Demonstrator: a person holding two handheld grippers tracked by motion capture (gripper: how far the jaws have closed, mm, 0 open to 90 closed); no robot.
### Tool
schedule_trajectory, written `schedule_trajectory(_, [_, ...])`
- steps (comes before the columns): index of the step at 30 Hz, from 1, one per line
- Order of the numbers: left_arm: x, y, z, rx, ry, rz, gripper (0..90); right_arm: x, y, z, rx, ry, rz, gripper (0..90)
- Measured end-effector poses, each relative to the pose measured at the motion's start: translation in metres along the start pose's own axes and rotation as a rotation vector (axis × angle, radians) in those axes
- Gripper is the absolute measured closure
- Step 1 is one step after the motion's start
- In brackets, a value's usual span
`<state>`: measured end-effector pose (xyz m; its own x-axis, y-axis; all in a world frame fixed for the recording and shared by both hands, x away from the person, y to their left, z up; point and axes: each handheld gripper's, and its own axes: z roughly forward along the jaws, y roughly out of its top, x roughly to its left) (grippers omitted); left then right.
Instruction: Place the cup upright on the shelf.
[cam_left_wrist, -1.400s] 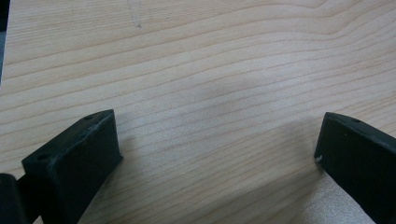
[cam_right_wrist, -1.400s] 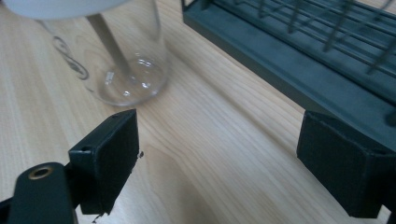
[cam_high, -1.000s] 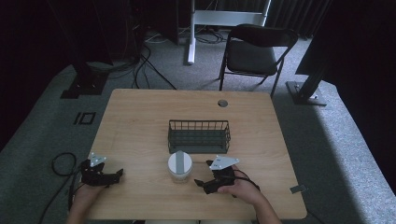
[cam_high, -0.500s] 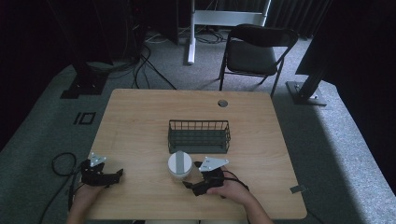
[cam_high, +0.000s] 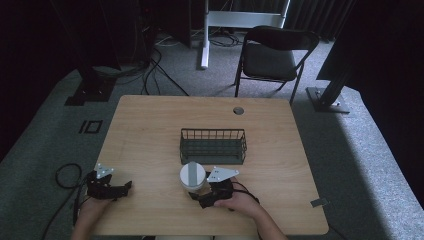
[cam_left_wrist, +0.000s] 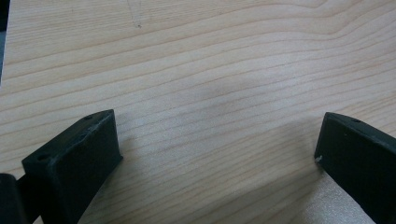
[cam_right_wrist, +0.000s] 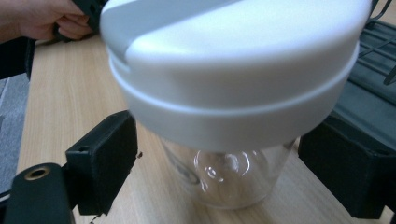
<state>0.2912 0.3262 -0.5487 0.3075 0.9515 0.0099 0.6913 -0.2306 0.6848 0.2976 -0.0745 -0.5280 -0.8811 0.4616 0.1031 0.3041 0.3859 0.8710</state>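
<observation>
Two tools work at the tabletop (cam_high: 150, 125). The right tool (cam_high: 202, 196) has its jaws apart on either side of a clear cup (cam_right_wrist: 233, 172) with a white lid (cam_high: 192, 175), not yet pressing it. The cup stands just in front of the wire basket (cam_high: 213, 146). Well left of the basket, the left tool (cam_high: 120, 189) hovers with jaws apart over bare wood.

High view overhead; gripper views (seemingly) skim table (cam_high: 150, 130).

Jar (cam_high: 192, 176) stood on desk (cam_high: 150, 130) just before basket (cam_high: 213, 145), right claw (cam_high: 199, 199) at jar's near side, left claw (cam_high: 125, 187) well apart leftward.
</observation>
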Motion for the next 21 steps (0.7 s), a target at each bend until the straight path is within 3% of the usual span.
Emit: schedule_trajectory(21, [0.000,-0.001,0.000,-0.001,-0.005,0.003,0.1,0.005,0.005,0.013,-0.025,-0.043,0.000,14.8])
